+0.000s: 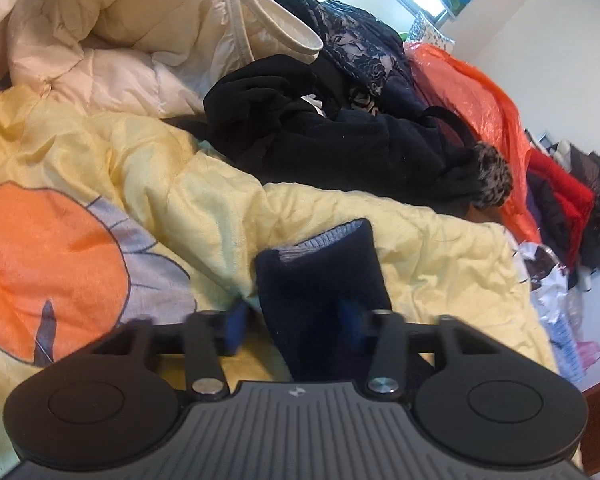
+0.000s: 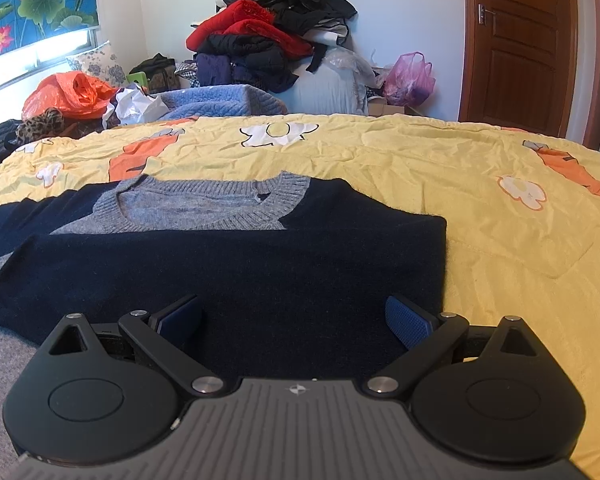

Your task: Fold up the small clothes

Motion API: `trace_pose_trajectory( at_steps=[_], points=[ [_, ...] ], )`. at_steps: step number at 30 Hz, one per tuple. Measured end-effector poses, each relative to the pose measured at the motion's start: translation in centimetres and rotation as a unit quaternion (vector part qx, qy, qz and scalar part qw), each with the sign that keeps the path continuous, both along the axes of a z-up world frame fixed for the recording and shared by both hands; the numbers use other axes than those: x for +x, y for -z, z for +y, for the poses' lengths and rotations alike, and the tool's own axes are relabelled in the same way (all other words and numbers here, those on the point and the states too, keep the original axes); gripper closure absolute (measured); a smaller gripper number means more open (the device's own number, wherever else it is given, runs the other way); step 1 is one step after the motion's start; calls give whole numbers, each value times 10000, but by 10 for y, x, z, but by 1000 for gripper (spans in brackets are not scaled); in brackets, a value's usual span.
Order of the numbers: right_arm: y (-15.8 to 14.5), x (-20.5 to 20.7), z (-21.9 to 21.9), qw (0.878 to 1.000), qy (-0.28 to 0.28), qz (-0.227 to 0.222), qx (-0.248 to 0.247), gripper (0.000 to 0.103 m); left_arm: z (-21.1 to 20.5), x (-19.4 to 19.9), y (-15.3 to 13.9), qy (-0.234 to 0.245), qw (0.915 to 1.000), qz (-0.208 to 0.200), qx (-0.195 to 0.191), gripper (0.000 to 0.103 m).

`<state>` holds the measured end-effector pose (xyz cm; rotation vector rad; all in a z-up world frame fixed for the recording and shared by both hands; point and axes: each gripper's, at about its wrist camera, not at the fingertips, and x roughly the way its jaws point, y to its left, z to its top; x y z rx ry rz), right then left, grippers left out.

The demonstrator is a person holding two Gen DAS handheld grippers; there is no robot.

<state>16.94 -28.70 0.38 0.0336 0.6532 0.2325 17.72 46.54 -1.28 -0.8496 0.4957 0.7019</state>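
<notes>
A small navy sweater (image 2: 228, 264) with a grey ribbed collar (image 2: 204, 200) lies flat on the yellow quilt (image 2: 420, 168); one sleeve is folded across its chest. My right gripper (image 2: 296, 320) is open just above the sweater's lower body, holding nothing. In the left wrist view, a navy sleeve (image 1: 324, 280) with a grey cuff runs between the blue pads of my left gripper (image 1: 296, 328). The pads stand apart around the sleeve, and the right pad is partly hidden by the cloth.
A cream duvet (image 1: 112, 32) and a heap of black clothes (image 1: 340, 136) lie beyond the left gripper. An orange plastic bag (image 1: 472, 92) sits beside them. A clothes pile (image 2: 268, 28), a pink bag (image 2: 410, 76) and a brown door (image 2: 516, 40) stand behind the bed.
</notes>
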Motion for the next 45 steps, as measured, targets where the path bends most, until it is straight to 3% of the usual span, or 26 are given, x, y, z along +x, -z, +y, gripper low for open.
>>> trace_pose_trajectory(
  at_steps=[2,9,13,15,17,19,22,23,24,26,29,35,39,40,42,45],
  points=[
    [0,0,-1,10000,7,-3,60,4,-4,2,-4,54,9999,44,129,93],
    [0,0,-5,9998,0,-7,193,3,-37,6,-37,70,9949,254,970,100],
    [-1,0,-6,9996,5,-12,266,3,-101,15,-79,638,9797,-55,1898,100],
    [-1,0,-7,9996,8,-14,292,3,-156,19,-99,1166,9603,-273,2520,100],
    [-1,-1,-7,9995,10,-16,305,3,-222,20,-111,1847,9331,-482,3048,100],
    [-1,0,-7,9995,11,-17,316,3,-290,16,-112,2636,9049,-663,3276,100],
    [-1,0,-8,9994,17,-18,359,4,-388,1,-91,3742,8581,-702,3446,100],
    [-1,0,-9,9993,19,-20,372,4,-412,-3,-80,3962,8493,-667,3424,100],
    [-1,-1,-9,9993,21,-21,382,4,-429,-5,-70,4172,8466,-580,3252,100],
    [-1,-1,-9,9992,22,-22,400,4,-446,-5,-51,4392,8513,-377,2844,100],
    [-2,-1,-10,9990,21,-25,438,4,-448,-5,-25,4367,8589,-65,2675,100],
    [-2,-1,-10,9991,20,-25,420,3,-432,-17,-27,4261,8697,-452,2449,100],
    [-10,0,3,9997,236,44,90,9,-434,-23,-29,4252,8710,-611,2386,100],
    [-19,0,7,9987,348,132,356,9,-434,-23,-30,4243,8715,-646,2374,100],
    [-38,-3,10,9843,60,378,1726,8,-433,-25,-31,4237,8717,-724,2355,100],
    [-43,10,37,9237,-719,1393,3496,9,-429,-28,-31,4190,8731,-892,2328,99]
  ],
)
